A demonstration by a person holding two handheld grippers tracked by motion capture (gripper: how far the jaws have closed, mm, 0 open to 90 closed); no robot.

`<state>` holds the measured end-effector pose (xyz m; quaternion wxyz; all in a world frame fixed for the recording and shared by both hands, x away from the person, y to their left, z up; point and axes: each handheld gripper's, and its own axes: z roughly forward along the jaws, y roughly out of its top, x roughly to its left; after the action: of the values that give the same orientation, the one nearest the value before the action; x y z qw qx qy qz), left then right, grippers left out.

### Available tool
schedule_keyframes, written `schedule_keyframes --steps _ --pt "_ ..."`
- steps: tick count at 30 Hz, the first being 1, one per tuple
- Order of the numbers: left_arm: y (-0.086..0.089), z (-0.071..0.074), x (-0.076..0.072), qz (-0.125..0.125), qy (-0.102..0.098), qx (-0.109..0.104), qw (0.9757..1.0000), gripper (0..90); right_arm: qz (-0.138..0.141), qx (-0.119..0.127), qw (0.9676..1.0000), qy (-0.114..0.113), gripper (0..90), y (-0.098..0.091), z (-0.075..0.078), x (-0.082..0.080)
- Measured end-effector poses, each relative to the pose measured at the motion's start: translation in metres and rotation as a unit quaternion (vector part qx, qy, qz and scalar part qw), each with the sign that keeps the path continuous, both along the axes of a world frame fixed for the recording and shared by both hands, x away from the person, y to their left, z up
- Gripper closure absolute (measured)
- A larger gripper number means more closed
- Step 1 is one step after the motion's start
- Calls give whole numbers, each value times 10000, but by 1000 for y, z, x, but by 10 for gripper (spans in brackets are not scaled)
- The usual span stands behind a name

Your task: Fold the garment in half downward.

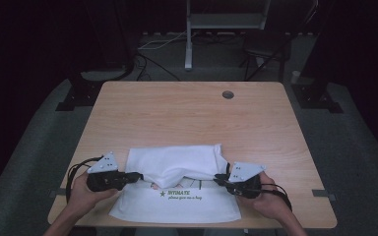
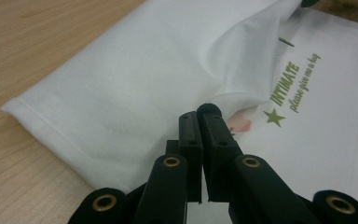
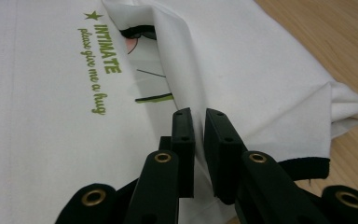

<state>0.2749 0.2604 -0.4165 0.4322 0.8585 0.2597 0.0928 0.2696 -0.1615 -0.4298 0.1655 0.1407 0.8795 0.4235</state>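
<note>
Work: folding a white T-shirt (image 1: 177, 182) on the wooden table (image 1: 187, 118), near the person's edge.
Shirt position: lies flat across the near middle of the table, between the two grippers; green printed lettering (image 1: 179, 195) faces up on the near part.
Done: far part of the shirt is already turned over toward the person, so a doubled layer covers the upper half of the print (fold looks loose and puffy, not pressed).
Left gripper (image 1: 139, 175): jaws narrow, pinched together at the left side of the folded layer (image 2: 168, 79); cloth sits right at the tips, grip looks likely.
Right gripper (image 1: 221, 179): jaws nearly together on the right edge of the folded layer (image 3: 261, 93), cloth between them.
Left to do: probably pull the fold flat, then fold again; sides and near hem (image 1: 177, 216) not folded yet.
Risk: loose layer may slip or bunch.
</note>
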Motion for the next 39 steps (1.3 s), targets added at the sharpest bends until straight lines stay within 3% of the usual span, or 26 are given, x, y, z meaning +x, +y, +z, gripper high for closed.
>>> schedule_keyframes --steps 11,13,16,19,21,27,39 --pt "1 -4 -7 28 6 -59 10000 875 -31 -119 9999 12 821 -1 -5 -3" --pt "1 -4 -7 50 21 -94 9999 875 -43 -130 9999 7 806 0 -6 -3" --pt "-1 -7 -5 50 36 -106 9999 873 0 -297 9995 -124 711 6 -8 -2" --pt "-1 -8 -4 70 45 -114 9999 873 -11 -385 9992 -119 709 9 -9 0" --pt "0 -8 -4 77 61 -123 9999 873 -55 -405 9992 -48 754 10 -11 2" --pt "0 -10 -5 107 85 -200 9997 872 -179 -342 9992 35 854 12 -11 3" --pt "0 -9 -16 94 0 -280 9996 873 -246 73 9995 192 865 4 -6 -6"
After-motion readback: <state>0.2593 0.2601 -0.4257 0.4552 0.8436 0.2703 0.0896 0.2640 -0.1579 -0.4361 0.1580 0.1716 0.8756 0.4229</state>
